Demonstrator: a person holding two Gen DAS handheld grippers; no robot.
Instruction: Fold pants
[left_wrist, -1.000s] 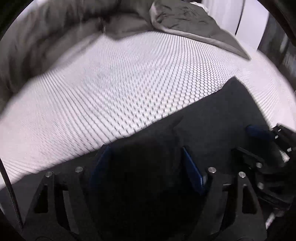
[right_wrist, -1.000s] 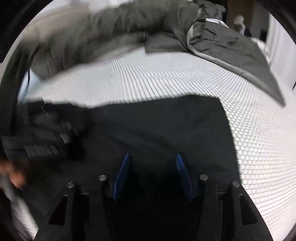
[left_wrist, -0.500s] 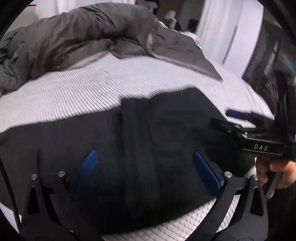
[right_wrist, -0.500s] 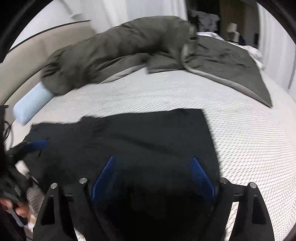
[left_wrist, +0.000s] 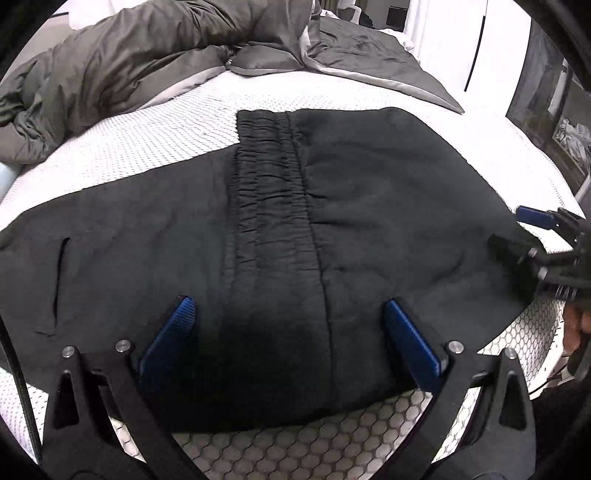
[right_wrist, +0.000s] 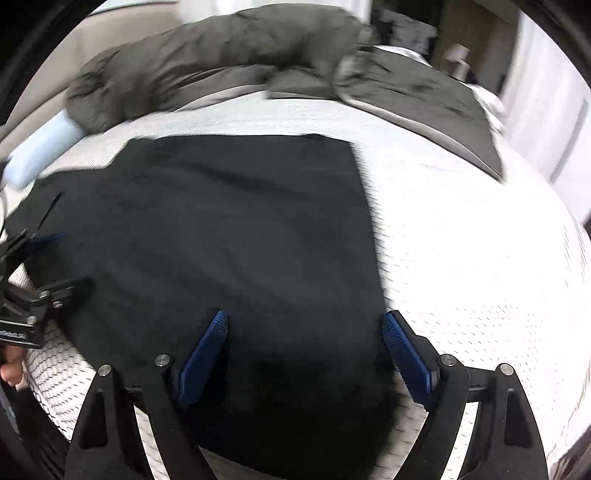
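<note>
The pants (left_wrist: 280, 229) lie flat on the bed (left_wrist: 155, 147), dark fabric spread over the white honeycomb cover, with the grey duvet (left_wrist: 140, 55) bunched well apart at about 11 o'clock. In my left wrist view the gathered elastic waistband (left_wrist: 271, 177) runs from 12 o'clock down toward 6 o'clock through the middle of the cloth, and it sits on top of another dark layer that reaches out to 9 o'clock. I judge from this that one fold is already laid: the upper part has been brought over onto the legs. A pocket slit (left_wrist: 59, 280) shows at 9 o'clock on the lower layer.

My left tool (left_wrist: 291, 336) hangs over the near edge of the pants with its jaws spread wide; they have just been opening, and no cloth is pinched between the blue pads, the fabric lying flat below them. My right tool (right_wrist: 304, 350) is the same over the right-hand part of the garment: jaws apart after opening, nothing clamped. In the left view it shows at 3 o'clock, by the right edge of the pants.

The right view is smeared by motion, so I can't be sure how square the far edges at 12 o'clock lie. What seems left is at least one more fold to bring the bundle down to a compact stack, and perhaps smoothing the ripples near the waistband.
</note>
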